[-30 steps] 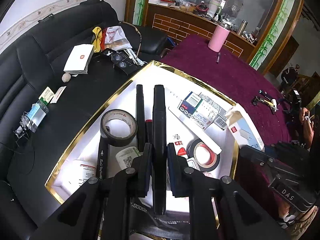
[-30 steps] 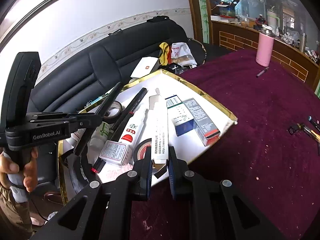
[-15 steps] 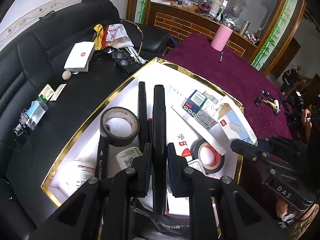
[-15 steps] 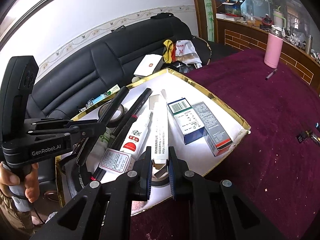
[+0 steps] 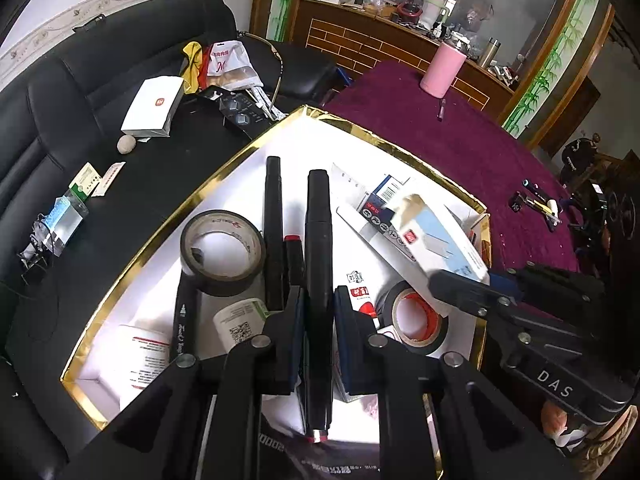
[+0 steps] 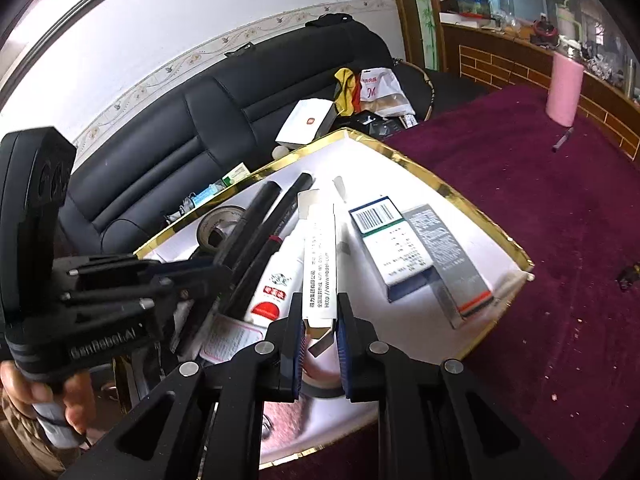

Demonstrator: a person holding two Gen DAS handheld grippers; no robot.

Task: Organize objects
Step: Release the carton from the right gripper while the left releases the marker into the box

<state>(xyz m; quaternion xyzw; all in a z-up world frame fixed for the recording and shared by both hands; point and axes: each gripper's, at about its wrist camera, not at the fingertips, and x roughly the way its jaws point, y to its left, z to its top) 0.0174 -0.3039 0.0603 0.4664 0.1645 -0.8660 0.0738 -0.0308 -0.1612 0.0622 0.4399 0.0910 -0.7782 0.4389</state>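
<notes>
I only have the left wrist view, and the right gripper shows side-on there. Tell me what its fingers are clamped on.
Observer: In the right wrist view the right gripper is shut on a long white carton, gripped near its open end flap.
Operator: Report what sits behind that grip.
Observer: A tape roll shows just behind the fingertips, lying in the tray.
Operator: Now say what the carton hides from me on the tray's far side.
Observer: A grey box lies flat, side by side with a blue-and-white box, close to the tray's gold rim.
</notes>
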